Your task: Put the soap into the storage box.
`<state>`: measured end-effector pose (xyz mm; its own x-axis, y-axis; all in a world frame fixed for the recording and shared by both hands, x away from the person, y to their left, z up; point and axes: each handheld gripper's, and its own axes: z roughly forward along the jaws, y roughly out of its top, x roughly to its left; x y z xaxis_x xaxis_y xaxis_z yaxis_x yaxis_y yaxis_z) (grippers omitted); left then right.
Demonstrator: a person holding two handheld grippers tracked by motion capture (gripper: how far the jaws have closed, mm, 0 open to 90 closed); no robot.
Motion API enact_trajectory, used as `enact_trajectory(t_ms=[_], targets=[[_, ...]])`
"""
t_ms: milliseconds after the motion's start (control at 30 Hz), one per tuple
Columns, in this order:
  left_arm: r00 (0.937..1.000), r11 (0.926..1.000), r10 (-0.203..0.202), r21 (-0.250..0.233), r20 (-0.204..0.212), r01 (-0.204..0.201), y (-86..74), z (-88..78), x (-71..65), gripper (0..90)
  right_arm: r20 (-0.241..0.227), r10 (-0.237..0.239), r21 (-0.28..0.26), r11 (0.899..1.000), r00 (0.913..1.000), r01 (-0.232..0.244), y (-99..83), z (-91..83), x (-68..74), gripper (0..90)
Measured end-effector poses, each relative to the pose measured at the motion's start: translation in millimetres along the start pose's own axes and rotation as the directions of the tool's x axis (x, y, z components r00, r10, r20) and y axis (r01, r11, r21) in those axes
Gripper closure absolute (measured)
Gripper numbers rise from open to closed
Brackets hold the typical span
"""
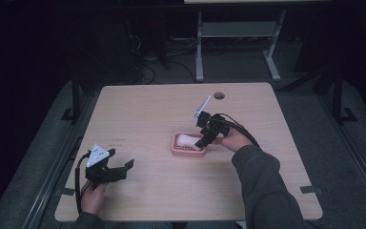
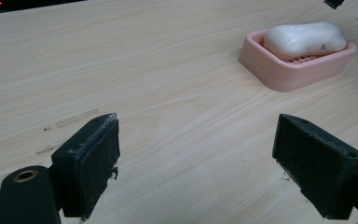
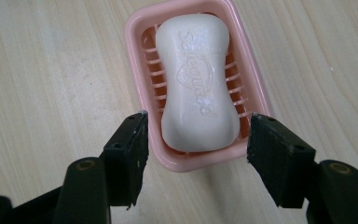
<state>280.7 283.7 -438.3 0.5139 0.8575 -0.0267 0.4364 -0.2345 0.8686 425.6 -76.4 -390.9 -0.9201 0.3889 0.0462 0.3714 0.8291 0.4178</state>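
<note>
A white bar of soap [image 3: 196, 84] with raised lettering lies in a pink slotted soap dish [image 3: 140, 28] near the middle of the table. My right gripper [image 3: 198, 128] hovers over the dish's near end, open, with one jaw on each side of the dish and neither pad touching the soap or the dish. From above, the right gripper [image 1: 204, 139] sits at the right end of the dish [image 1: 177, 149]. My left gripper [image 1: 120, 158] rests open near the table's front left with nothing between its jaws. In the left gripper view [image 2: 198, 130], the dish [image 2: 289, 74] and soap [image 2: 305, 38] lie ahead to the right.
The pale wooden table [image 1: 147, 109] has a round cable hole [image 1: 219, 95] near its far edge. A few faint marks [image 2: 74, 119] show on the wood by the left gripper. Beyond the table stands a grey desk frame [image 1: 238, 28] on a dark floor.
</note>
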Motion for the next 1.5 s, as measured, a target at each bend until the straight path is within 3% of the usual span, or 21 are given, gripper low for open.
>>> enact_trajectory(t_ms=[1100, 1500], targets=[[1.0, 1.0, 0.001, 0.004, 0.001, -0.001, -0.2, 0.2, -1.7, 14.2, 0.002, 0.031, -0.037, 0.999, 0.9995, -0.031, -29.2, -14.5, 4.9, 36.6], [1.0, 1.0, 0.002, 0.001, 0.001, -0.002, -0.4, 0.6, -1.8, 14.1, 0.003, 0.032, -0.028, 0.999, 0.9995, -0.032, -33.3, -18.9, 8.0, 35.5]])
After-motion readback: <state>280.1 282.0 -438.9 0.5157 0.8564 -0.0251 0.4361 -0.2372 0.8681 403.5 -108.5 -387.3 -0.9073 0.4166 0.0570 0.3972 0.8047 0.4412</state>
